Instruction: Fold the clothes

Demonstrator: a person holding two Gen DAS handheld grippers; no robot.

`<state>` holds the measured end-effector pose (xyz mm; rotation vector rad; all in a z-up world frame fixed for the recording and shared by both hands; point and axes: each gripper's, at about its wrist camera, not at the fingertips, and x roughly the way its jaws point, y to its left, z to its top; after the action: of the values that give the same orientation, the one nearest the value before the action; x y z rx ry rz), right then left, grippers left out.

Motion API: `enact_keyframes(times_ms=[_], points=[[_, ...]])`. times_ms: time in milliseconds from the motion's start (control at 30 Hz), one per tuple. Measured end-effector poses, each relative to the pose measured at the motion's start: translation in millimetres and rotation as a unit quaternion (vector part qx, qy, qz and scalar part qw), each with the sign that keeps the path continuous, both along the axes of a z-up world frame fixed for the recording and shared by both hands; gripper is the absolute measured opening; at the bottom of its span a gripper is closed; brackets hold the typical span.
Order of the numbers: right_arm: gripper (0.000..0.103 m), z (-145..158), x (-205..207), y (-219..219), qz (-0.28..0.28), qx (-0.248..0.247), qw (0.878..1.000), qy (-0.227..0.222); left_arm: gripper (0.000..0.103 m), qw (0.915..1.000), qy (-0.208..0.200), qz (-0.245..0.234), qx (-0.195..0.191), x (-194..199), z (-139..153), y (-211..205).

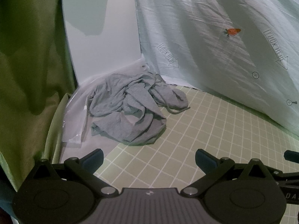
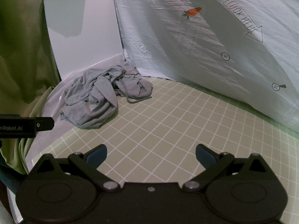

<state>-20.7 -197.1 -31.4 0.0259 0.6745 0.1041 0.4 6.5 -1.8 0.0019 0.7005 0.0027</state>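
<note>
A crumpled grey garment with a loose drawstring lies in a heap at the far left corner of the green grid mat. It also shows in the right wrist view, on the mat. My left gripper is open and empty, held over the mat a short way in front of the garment. My right gripper is open and empty, further back and to the right of the garment. The left gripper's side shows at the left edge of the right wrist view.
A pale blue printed sheet hangs along the back and right of the mat. A white panel stands behind the garment. Green fabric drapes on the left. A clear plastic bag lies left of the garment.
</note>
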Motion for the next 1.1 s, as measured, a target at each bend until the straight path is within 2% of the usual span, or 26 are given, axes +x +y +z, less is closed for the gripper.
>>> enact_keyframes(times_ms=[600,867,1100], points=[[0.102,-0.7,-0.4,-3.8,-0.005,0.001,1.000,0.004,0.103,1.0000,0.007,-0.003,-0.005,5.9,-2.8,0.1],[0.102,-0.1,5.2,-11.4,-0.015,-0.009,1.000,0.004,0.103,0.9999,0.008,-0.007,-0.008,21.1,-4.2,-6.9],[0.102,1.8,28.8,-15.2,-0.025,-0.019,0.999,-0.002,0.103,0.9999,0.011,0.012,-0.005,48.3,-6.5,-2.1]])
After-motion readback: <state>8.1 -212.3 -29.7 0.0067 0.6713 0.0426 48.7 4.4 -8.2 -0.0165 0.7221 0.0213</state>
